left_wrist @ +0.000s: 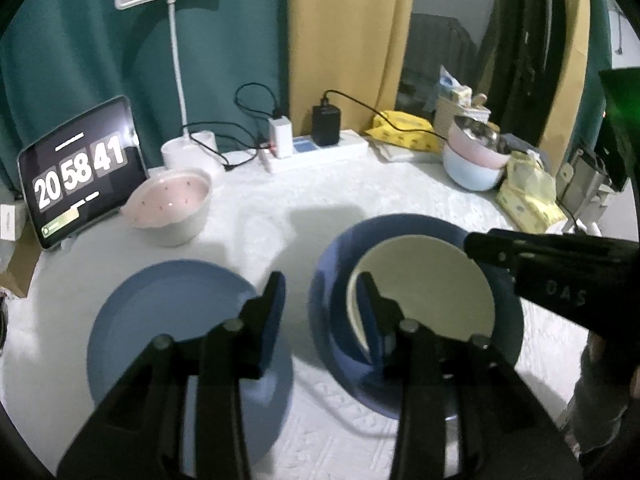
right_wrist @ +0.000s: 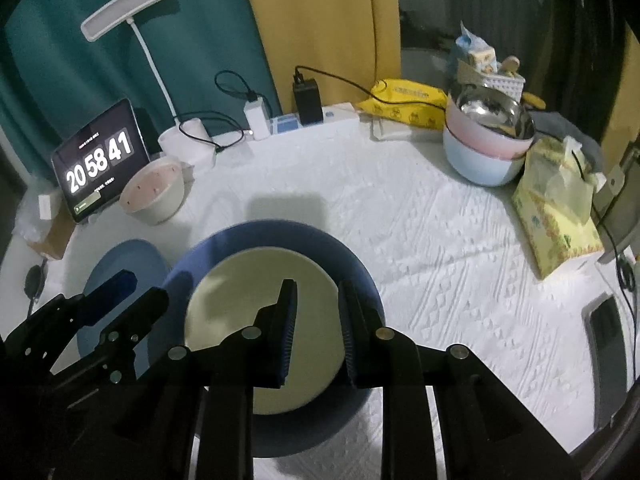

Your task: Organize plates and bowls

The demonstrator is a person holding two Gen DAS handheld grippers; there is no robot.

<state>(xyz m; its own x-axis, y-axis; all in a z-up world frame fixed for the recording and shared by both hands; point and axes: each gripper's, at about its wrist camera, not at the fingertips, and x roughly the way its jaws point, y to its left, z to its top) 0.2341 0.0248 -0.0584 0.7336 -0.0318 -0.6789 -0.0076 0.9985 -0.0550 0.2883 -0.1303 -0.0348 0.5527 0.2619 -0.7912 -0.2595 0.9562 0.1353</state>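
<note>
The left gripper (left_wrist: pixel 320 292) is hovering with its jaws apart and empty, straddling the gap between the light blue plate (left_wrist: pixel 160 312) near the table's (right_wrist: pixel 440 260) front left edge and the dark blue plate (left_wrist: pixel 340 248) at front centre. A cream plate (right_wrist: pixel 256 280) is resting inside the dark one. The right gripper (right_wrist: pixel 318 304) is hanging directly over that stack, jaws narrowly apart, gripping nothing. The lone plate is lying left of both grippers, nearer the left one, which is probably better placed to take it.
</note>
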